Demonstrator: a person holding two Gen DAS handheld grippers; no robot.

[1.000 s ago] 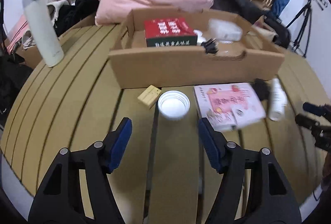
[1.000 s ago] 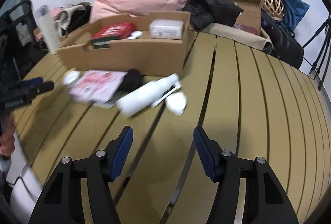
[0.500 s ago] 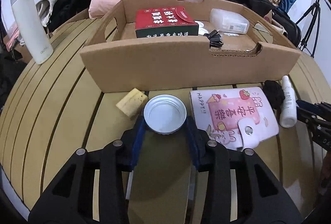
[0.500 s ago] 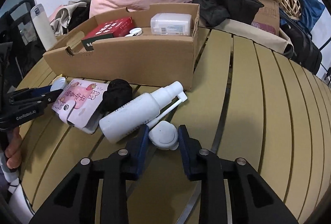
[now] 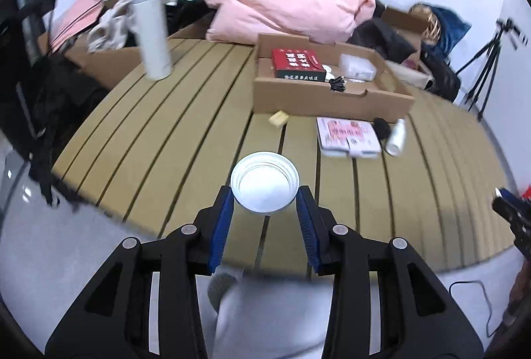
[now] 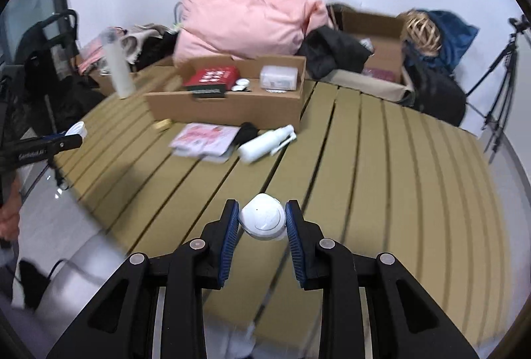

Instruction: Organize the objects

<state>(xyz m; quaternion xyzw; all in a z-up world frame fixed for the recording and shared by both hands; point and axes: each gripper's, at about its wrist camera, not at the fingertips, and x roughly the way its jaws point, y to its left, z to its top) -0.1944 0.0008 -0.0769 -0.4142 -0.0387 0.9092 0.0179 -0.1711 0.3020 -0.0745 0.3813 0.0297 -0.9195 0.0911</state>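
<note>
Both tools were loaded and held up off the desk [image 5: 186, 140], back near its front edge. The left tool [image 5: 265, 193] was clamped on a round white lid [image 5: 264, 181], open side up, the blue pads [image 5: 223, 219] pressing only its thin rim; the right tool [image 6: 262, 219] was closed on a small white rounded case [image 6: 263, 220] caught by its curved sides. The cardboard box [image 5: 328, 100], already holding a red carton [image 5: 297, 65] and a clear plastic container [image 5: 357, 67], sat well away toward the far side of the desk (presumably where both pieces were headed). From where I stood the worry was grip: the lid was shallow and slick, so a quick swing could have let it pivot between the pads and drop, perhaps past the desk edge to the floor. The rounded case offered little flat for the pads and could have squirted out forward under a hard squeeze. On the way in, a low approach might have clipped the box's front wall or nudged the pink booklet [image 5: 346, 136] and white spray bottle [image 5: 396, 138] lying just before it. With two tools converging on one box, they could also have knocked each other.
</note>
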